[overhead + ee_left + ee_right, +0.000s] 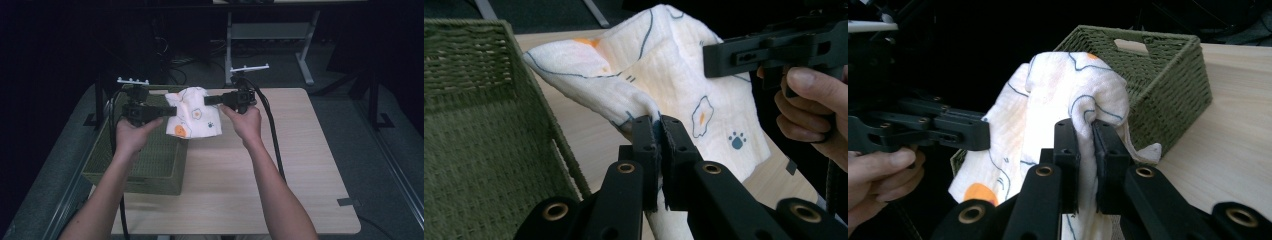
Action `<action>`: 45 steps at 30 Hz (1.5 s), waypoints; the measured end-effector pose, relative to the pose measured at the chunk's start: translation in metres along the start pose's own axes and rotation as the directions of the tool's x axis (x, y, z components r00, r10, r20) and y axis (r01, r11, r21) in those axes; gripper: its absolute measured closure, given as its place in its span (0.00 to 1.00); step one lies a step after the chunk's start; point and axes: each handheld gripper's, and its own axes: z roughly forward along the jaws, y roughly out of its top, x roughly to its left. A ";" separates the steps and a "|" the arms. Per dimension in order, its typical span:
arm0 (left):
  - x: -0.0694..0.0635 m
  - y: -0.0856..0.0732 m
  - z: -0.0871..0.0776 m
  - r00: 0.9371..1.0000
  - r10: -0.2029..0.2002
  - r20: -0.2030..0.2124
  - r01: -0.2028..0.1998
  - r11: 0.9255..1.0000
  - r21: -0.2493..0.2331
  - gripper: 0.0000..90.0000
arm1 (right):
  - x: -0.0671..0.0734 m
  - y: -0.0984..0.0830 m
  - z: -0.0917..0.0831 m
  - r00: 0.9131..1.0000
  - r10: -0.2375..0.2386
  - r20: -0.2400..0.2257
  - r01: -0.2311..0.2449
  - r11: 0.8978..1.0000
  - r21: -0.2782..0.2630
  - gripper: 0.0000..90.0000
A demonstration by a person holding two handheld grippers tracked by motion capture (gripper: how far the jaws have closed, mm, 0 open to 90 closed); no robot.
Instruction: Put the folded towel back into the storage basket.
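From above, the left tool and right tool hold a white printed cloth up between them, above the desk beside a green basket. In the left gripper view, the jaws are clamped on a cloth fold. In the right gripper view, the jaws pinch another fold of the cloth.

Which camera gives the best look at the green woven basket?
The high view: it shows the whole green woven basket on the table's left edge, beside the held white cloth. The left gripper view shows one wall and the inside up close; the right gripper view shows an outer corner and handle slot behind the cloth.
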 end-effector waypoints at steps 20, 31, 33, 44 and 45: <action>0.043 -0.008 -0.041 0.999 -0.027 -0.042 0.027 1.000 0.008 0.96 | 0.027 0.011 0.048 0.999 -0.005 -0.033 0.005 1.000 0.026 0.91; 0.066 -0.023 -0.053 0.996 -0.048 -0.075 0.050 0.999 0.020 0.96 | 0.036 0.007 0.081 0.999 -0.003 -0.047 0.006 0.998 0.056 0.91; 0.070 -0.025 -0.055 0.995 -0.051 -0.082 0.053 0.998 0.021 0.96 | 0.036 0.006 0.086 0.999 -0.002 -0.048 0.005 0.998 0.059 0.91; 0.083 -0.035 -0.060 0.991 -0.063 -0.120 0.067 0.997 0.032 0.96 | 0.041 0.000 0.107 0.999 0.001 -0.047 0.002 0.997 0.071 0.91; 0.085 -0.036 -0.060 0.990 -0.062 -0.128 0.067 0.997 0.033 0.96 | 0.042 -0.001 0.108 0.999 0.000 -0.047 0.003 0.997 0.074 0.91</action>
